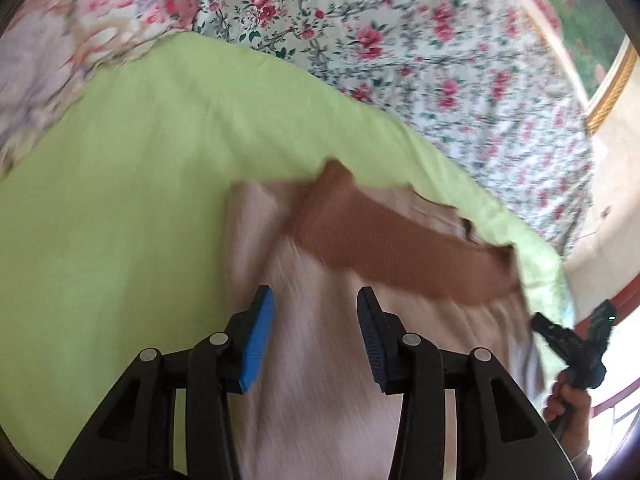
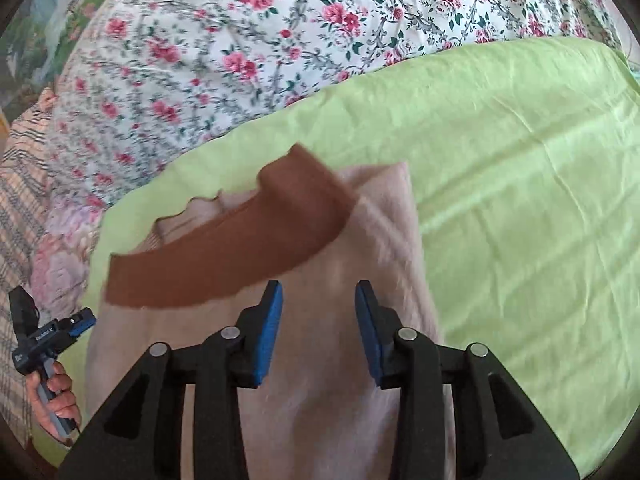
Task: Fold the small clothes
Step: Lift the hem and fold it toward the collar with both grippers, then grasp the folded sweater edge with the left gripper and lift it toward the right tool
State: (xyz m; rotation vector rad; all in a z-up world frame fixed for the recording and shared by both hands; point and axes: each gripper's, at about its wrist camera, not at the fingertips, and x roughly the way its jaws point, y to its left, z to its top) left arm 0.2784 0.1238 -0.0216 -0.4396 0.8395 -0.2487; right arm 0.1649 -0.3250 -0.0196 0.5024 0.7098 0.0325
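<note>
Lying on a lime-green sheet (image 1: 120,184) (image 2: 520,168), a pale pink garment (image 1: 320,360) (image 2: 340,380) stretches away from both cameras, with a brown ribbed band (image 1: 380,248) (image 2: 240,256) draped across its far end; one end of the band curls up off the cloth. The garment's far edge is wavy and slightly rumpled, and motion blur softens its weave in both views.

Over the near part of the pink fabric hangs the left gripper (image 1: 316,320), its blue-padded fingers (image 1: 258,340) spread wide apart with nothing between them. The right gripper (image 2: 318,316) hangs likewise above the garment, its fingers (image 2: 270,332) parted wide and holding nothing. Each tool also shows small at the edge of the other's view, gripped in a bare hand (image 1: 568,400) (image 2: 54,396).

Beyond the green sheet lies a white bedspread (image 1: 400,40) (image 2: 260,32) printed with pink roses. A striped cloth (image 2: 20,200) sits at the bed's left side in the right wrist view, and a gold-framed picture (image 1: 600,40) shows at the top right of the left wrist view.
</note>
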